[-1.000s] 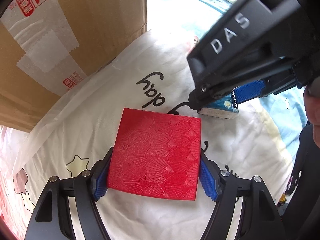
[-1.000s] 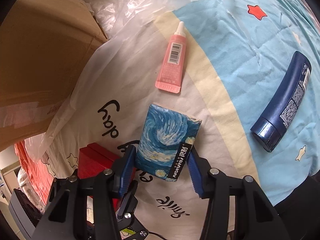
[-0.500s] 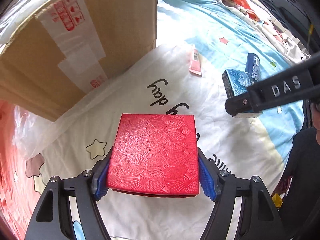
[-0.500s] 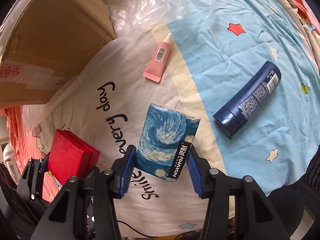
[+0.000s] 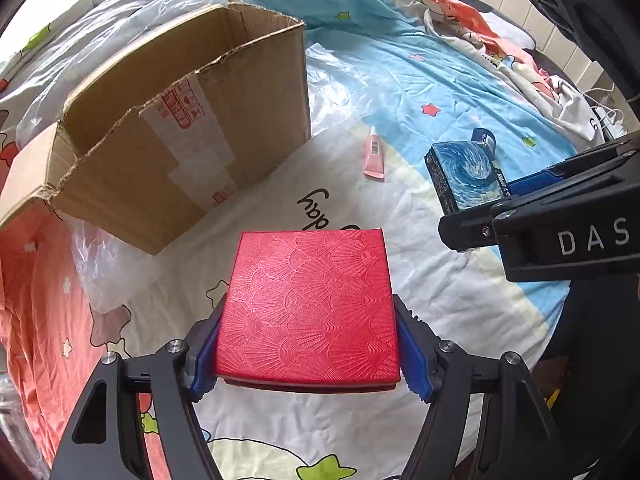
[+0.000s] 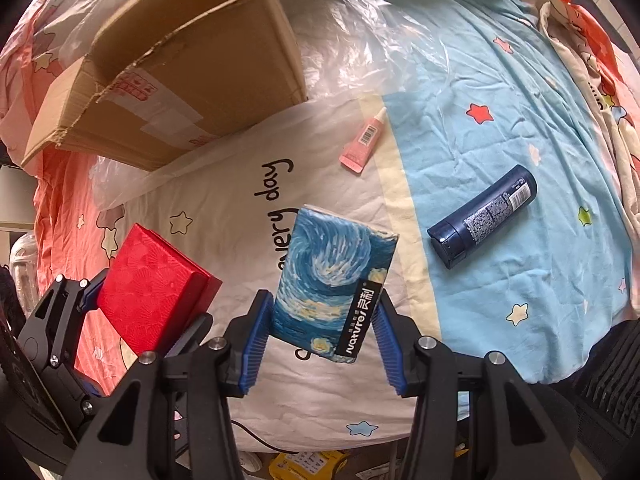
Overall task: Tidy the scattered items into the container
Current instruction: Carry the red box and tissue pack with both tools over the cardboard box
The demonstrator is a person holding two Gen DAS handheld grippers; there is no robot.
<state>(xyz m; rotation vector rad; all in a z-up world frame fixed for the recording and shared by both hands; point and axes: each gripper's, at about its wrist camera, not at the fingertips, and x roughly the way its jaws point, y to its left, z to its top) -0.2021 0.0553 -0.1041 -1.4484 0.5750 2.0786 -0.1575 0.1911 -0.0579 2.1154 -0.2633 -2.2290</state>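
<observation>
A: We check the left gripper (image 5: 308,344) first. Its blue pads press both side edges of the red box (image 5: 308,308), so the jaws are clamped on it. The embossed lid faces the camera, and the box hangs above the bedsheet (image 5: 400,80), clear of it.

B: We confirm from the right wrist view. The left gripper (image 6: 136,304) appears at lower left with the red box (image 6: 152,292) tilted between its fingers. The right gripper (image 6: 324,344) grips the blue tissue pack (image 6: 332,284); both pads bear on its sides, and the pack stands off the sheet.

A: We locate the container. The cardboard box (image 5: 188,136) sits at upper left on a clear plastic bag (image 5: 100,276), top open, flaps torn, taped side toward us. Both held items are outside it, in the air in front of its taped side.

B: We list what lies on the sheet. The pink tube (image 6: 362,140) rests near the carton's right corner, nozzle pointing away from us. The dark blue bottle (image 6: 482,216) lies on its side on the light blue area, well apart from the carton.
</observation>
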